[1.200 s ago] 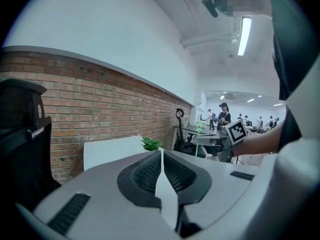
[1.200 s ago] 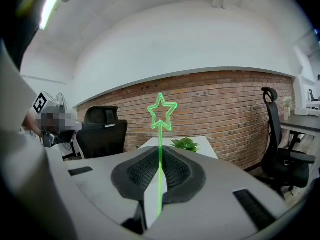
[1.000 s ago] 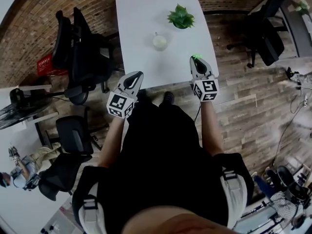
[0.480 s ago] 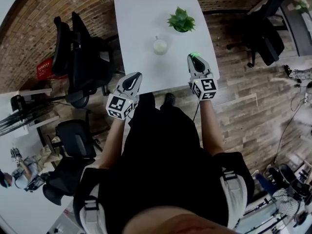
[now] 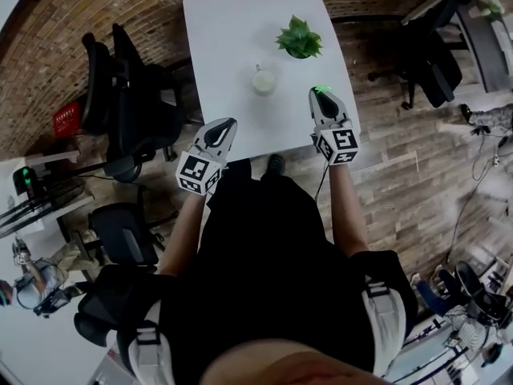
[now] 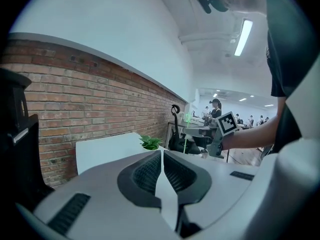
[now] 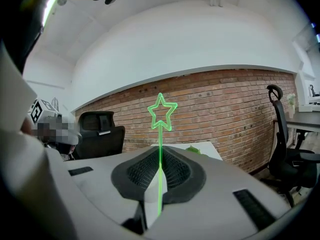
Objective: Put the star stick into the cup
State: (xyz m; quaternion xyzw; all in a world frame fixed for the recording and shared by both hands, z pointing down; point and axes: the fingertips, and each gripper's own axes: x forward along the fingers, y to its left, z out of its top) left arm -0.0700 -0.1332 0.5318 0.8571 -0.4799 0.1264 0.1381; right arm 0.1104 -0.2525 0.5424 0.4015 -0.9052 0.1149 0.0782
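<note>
The right tool (image 5: 322,96) clamps the star stick (image 7: 160,134) (star uppermost). The left tool (image 5: 225,126) is closed, empty. The cup (image 5: 264,80) stands on the desk (image 5: 224,38).

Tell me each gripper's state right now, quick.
Left gripper: jaws closed, nothing between them.
Right gripper: jaws closed on the star stick.

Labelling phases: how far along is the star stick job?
Done: star stick gripped in the shut right tool. In hand: that tool hovers at the table's near right corner, short of the cup. Left: carry it over and drop it in. Left tool shut, empty.
</note>
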